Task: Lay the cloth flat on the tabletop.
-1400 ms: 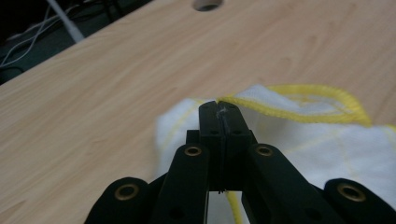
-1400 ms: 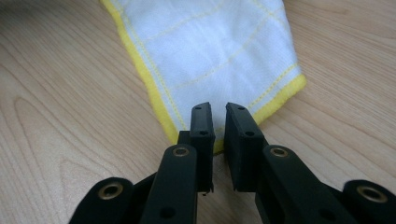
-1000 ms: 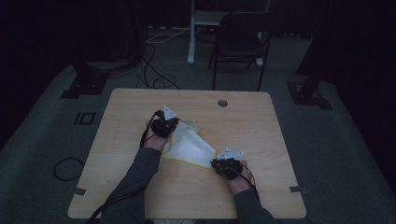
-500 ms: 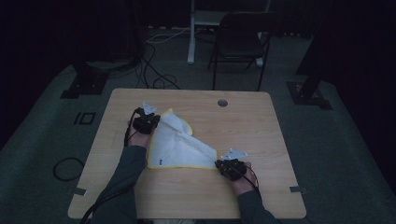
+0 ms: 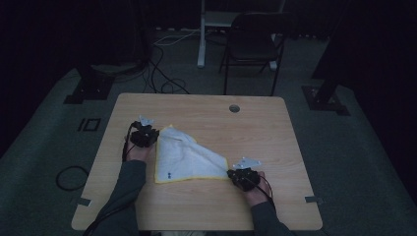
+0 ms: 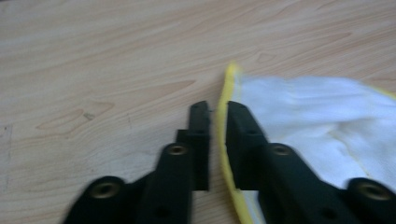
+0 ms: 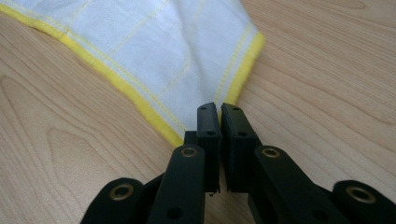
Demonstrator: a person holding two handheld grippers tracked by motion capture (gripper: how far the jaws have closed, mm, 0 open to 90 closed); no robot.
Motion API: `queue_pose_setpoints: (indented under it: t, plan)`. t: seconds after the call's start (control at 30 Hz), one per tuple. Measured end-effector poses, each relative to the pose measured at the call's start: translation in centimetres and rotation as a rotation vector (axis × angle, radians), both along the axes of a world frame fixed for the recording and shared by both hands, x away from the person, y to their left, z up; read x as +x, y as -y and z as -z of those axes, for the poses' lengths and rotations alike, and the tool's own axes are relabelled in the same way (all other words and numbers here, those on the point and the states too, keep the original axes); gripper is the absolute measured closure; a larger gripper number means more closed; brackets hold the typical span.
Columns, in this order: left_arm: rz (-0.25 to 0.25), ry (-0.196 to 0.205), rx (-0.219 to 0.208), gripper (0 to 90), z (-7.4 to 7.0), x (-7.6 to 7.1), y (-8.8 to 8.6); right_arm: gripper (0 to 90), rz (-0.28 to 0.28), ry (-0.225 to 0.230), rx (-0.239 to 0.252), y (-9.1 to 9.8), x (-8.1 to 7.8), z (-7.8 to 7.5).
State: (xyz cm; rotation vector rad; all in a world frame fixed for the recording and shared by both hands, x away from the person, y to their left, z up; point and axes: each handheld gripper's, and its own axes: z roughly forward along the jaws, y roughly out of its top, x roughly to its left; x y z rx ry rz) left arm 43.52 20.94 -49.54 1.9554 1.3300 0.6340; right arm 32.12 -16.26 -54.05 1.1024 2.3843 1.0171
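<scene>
White cloth (image 5: pixel 189 157) with yellow hem, spread flat on light wooden tabletop (image 5: pixel 275 132), folded to a roughly triangular outline, lying left of centre toward the near edge. Small dark mark visible near its near-left corner in the high view.

Left gripper (image 5: pixel 143 135) at the cloth's far-left corner, held in left hand (image 5: pixel 139 151); in the left gripper view (image 6: pixel 218 109), jaws nearly closed, a narrow gap between them, yellow hem (image 6: pixel 226 154) running along that gap. Whether the hem is actually pinched: cannot tell.

Right gripper (image 5: pixel 244 175) at the cloth's near-right corner, held in right hand (image 5: pixel 256 189); in the right gripper view (image 7: pixel 219 109), jaws closed on the cloth's pointed corner, yellow edging (image 7: pixel 126 91) converging into them from both sides.

Grey three-cornered plate (image 5: pixel 246 162) on top of the right gripper. Round grommet hole (image 5: pixel 234 108) near the tabletop's far edge. Dark folding chair (image 5: pixel 253 46) and loose cables (image 5: pixel 164 73) on the floor beyond the tabletop.
</scene>
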Motion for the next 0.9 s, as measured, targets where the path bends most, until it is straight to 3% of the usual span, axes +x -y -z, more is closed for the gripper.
queue_pose_setpoints:
  t: [0.17,0.2,0.3,0.43,0.47,0.5,0.53,0.6,0.7,0.9]
  plan:
    - [0.097,0.018,0.011,71.4,-0.4,-1.5,2.7,81.4,-0.001,0.035,0.005,-0.4,0.0,-0.6]
    - [0.097,0.018,0.011,70.3,-0.4,-1.5,2.7,81.4,-0.001,0.035,0.005,-0.4,0.0,-0.6]
    - [0.190,0.016,0.020,68.0,-0.3,-2.1,5.6,80.1,0.000,0.049,0.008,-0.6,0.2,-1.0]
    - [0.261,0.006,0.025,65.7,-0.4,-1.9,8.7,77.6,0.008,0.052,0.012,-0.4,0.2,-1.1]
    - [0.261,0.006,0.025,64.8,-0.4,-1.9,8.7,77.1,0.013,0.050,0.013,-0.3,0.2,-1.1]
    - [0.289,0.000,0.023,64.2,-0.5,-1.7,10.1,76.5,0.018,0.049,0.016,-0.2,0.2,-1.1]
    - [0.289,0.000,0.023,63.5,-0.5,-1.7,10.1,76.5,0.018,0.049,0.016,-0.2,0.2,-1.1]
    - [0.367,-0.003,0.034,60.7,-0.5,-1.5,12.2,75.2,0.027,0.048,0.018,-0.1,0.2,-1.1]
    - [0.452,-0.031,0.043,57.0,-0.2,-1.4,14.5,74.8,0.030,0.047,0.020,0.0,0.2,-1.1]
    - [0.520,-0.099,0.054,49.4,1.1,-1.2,17.3,75.0,0.038,0.050,0.018,0.2,0.1,-1.1]
